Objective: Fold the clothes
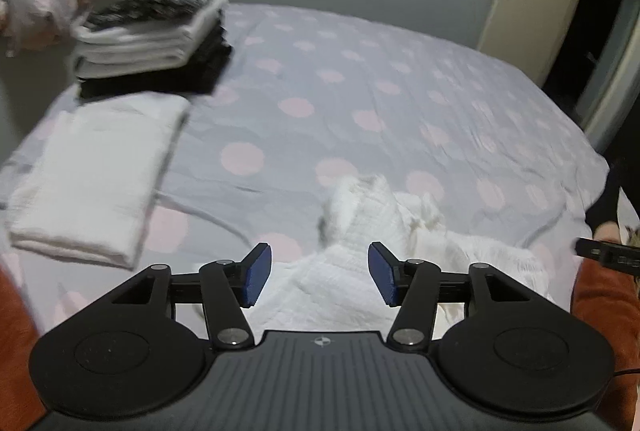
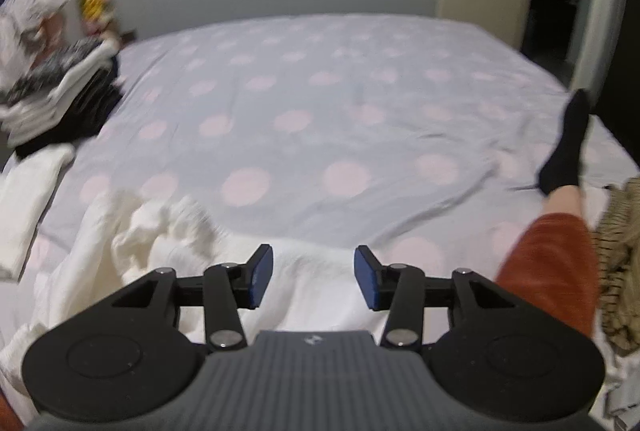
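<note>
White garment [image 1: 360, 271] crumpled; folded stack [image 1: 152, 39] & sock foot [image 2: 568, 143] nearby.

I see a rumpled garment [image 1: 360, 251] lying on the bed [image 1: 400, 91] just ahead of both grippers. To its left lies a folded cloth [image 1: 96, 175]; behind that sits a stack of folded clothes [image 1: 156, 43] (several layers). A socked foot [image 2: 568, 147] rests at right.

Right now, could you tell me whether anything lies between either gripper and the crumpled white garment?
Nothing visible does. The left gripper and right gripper both hang open directly over the crumpled white garment, with only the spotted bedsheet around it.
</note>
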Action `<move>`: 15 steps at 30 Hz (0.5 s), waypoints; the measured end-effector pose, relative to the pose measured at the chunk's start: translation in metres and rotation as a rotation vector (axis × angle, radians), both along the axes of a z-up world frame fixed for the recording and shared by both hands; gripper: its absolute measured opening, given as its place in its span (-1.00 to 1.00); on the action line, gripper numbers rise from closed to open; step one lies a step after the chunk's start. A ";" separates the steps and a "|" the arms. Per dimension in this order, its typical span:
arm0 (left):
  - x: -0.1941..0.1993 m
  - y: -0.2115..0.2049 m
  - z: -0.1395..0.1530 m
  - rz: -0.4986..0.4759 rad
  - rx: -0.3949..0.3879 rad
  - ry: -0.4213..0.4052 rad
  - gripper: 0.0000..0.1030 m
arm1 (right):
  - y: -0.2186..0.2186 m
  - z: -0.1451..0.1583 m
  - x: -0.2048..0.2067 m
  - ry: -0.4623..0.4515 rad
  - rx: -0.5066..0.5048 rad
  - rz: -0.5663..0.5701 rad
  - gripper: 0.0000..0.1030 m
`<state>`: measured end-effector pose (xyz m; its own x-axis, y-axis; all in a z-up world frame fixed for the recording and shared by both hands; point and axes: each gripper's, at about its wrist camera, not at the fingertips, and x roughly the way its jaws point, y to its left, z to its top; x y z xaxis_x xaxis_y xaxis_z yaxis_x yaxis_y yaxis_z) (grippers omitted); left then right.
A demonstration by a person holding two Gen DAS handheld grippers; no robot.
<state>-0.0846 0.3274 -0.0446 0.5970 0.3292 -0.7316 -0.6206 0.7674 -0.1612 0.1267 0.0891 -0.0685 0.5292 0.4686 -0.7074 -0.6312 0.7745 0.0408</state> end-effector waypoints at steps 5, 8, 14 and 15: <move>0.015 -0.001 -0.025 -0.095 -0.047 0.034 0.24 | 0.028 -0.030 0.006 0.103 -0.053 0.050 0.04; 0.016 0.006 -0.038 -0.115 -0.096 0.042 0.26 | 0.036 -0.042 0.013 0.130 -0.080 0.056 0.12; 0.024 0.026 -0.064 -0.090 -0.166 0.092 0.26 | 0.045 -0.066 0.030 0.196 -0.112 0.040 0.13; 0.026 0.029 -0.068 -0.080 -0.181 0.097 0.26 | 0.047 -0.071 0.033 0.211 -0.116 0.036 0.13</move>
